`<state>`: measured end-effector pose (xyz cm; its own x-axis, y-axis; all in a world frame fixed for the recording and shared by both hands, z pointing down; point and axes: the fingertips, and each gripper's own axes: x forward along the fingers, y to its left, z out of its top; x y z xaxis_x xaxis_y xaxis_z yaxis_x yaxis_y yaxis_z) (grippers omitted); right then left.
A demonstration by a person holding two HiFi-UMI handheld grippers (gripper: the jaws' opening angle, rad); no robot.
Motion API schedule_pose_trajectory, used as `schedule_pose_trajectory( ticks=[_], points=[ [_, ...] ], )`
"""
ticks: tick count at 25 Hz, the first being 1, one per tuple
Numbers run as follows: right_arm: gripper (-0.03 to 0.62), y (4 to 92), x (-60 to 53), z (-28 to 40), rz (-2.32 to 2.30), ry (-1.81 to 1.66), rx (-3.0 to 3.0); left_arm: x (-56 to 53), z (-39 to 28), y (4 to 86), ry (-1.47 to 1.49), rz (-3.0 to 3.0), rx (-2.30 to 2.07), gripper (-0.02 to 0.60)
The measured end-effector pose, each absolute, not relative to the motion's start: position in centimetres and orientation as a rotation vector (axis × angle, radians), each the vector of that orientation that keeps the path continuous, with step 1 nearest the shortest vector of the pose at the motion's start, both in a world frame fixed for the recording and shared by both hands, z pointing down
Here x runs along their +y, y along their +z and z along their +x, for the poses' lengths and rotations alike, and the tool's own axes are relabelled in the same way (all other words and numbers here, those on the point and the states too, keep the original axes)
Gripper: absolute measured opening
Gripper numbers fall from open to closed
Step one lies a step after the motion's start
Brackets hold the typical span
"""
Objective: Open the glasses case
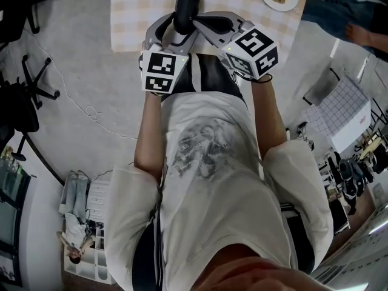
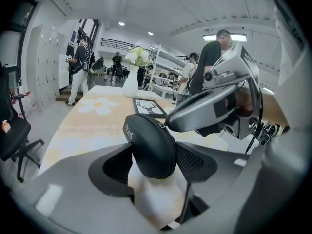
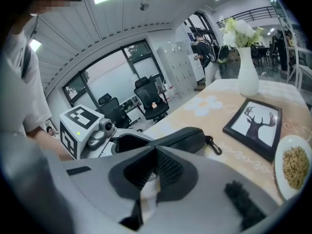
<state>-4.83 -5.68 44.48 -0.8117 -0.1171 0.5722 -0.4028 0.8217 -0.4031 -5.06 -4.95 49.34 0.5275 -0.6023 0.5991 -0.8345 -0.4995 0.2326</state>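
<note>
The black zip-up glasses case (image 1: pixel 186 5) sticks out over the table's near edge. My left gripper (image 1: pixel 176 34) is shut on its near end. In the left gripper view the case (image 2: pixel 151 143) fills the gap between both pads of the left gripper (image 2: pixel 153 165). My right gripper (image 1: pixel 196 23) comes in from the right, shut. Its tips (image 2: pixel 168 126) touch the case at the zip seam; whether they pinch the zip pull I cannot tell. In the right gripper view the right gripper (image 3: pixel 156 165) has its pads together, with the case (image 3: pixel 183 138) just beyond them.
A checked table (image 1: pixel 136 11) carries a plate of grains (image 3: pixel 295 167), a framed deer picture (image 3: pixel 256 126) and a white vase of flowers (image 3: pixel 247 74). A clip (image 3: pixel 214 146) hangs from the case's far end. Office chairs (image 1: pixel 27 96) stand on the floor to the left.
</note>
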Motion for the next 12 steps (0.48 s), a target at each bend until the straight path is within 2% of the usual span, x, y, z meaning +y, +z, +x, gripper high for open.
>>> schedule_pose_trajectory(
  ticks=[12],
  points=[
    [0.018,44.38,-6.27,-4.69,0.4,0.768,-2.463,-5.08,-5.07,49.14,0.607,2.265,-1.175,0.285]
  ],
)
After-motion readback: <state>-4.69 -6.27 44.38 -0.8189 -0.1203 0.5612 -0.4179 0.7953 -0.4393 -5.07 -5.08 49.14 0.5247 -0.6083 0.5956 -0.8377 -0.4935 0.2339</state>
